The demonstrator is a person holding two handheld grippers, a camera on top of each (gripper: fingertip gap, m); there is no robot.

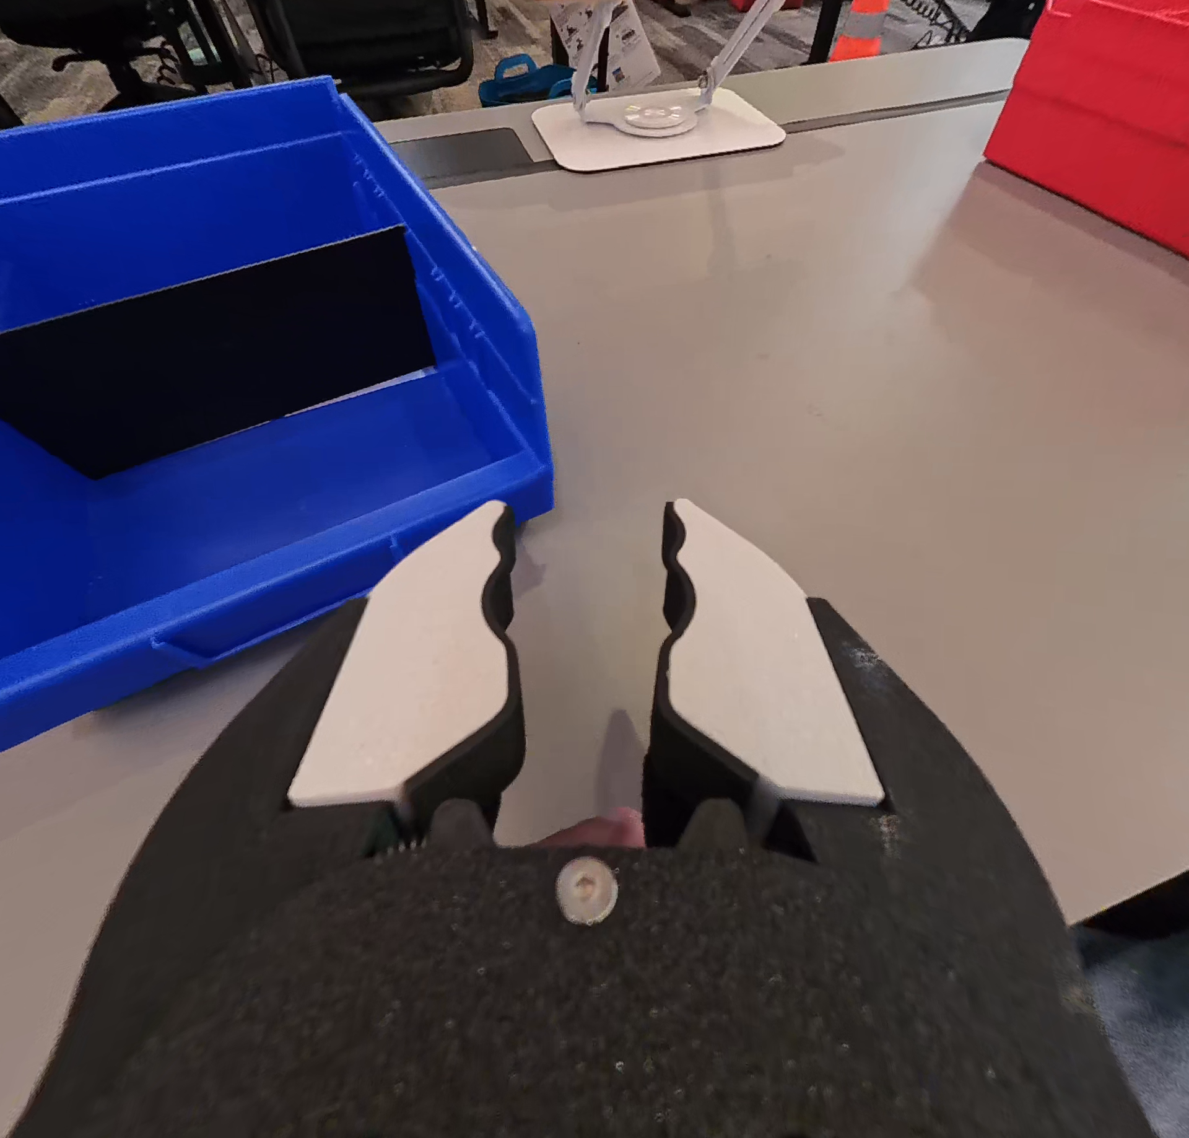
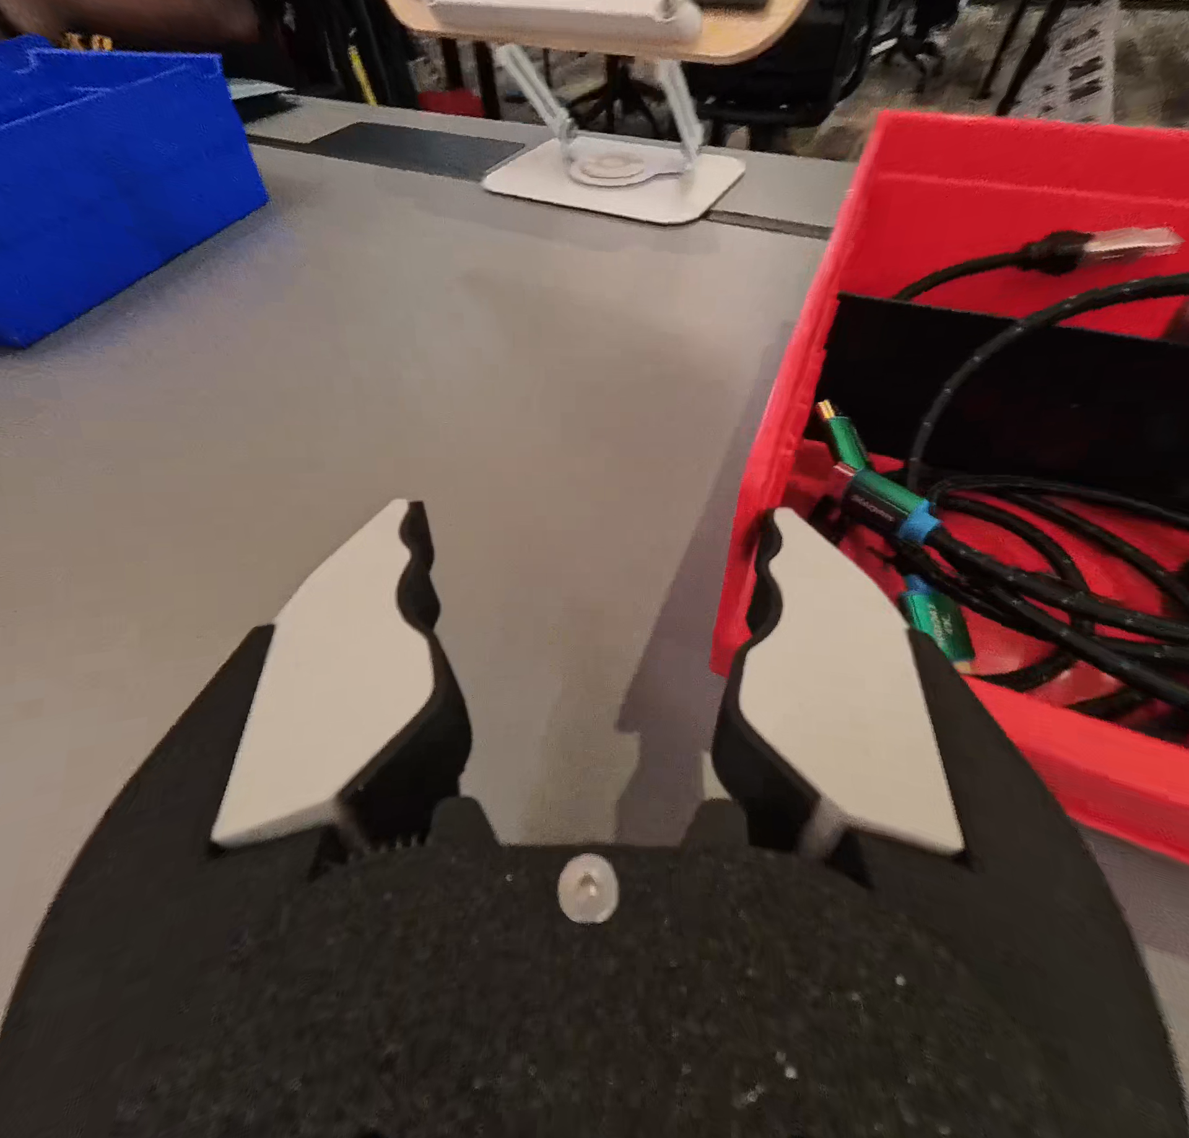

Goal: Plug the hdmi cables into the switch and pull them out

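Both empty: left gripper point(image 1: 589, 515) parted narrowly beside the blue bin point(image 1: 257, 360); right gripper point(image 2: 595, 518) spread wide, HDMI cables point(image 2: 1004, 541) in the red bin point(image 2: 791, 438) just right.

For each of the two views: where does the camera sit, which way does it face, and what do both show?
Left wrist view: sits on the left gripper, looking forward over the grey table, blue bin at left; jaws open, empty.
Right wrist view: sits on the right gripper, red bin with hdmi cables at right; jaws open, empty.
Shared: both bins, table, white stand.
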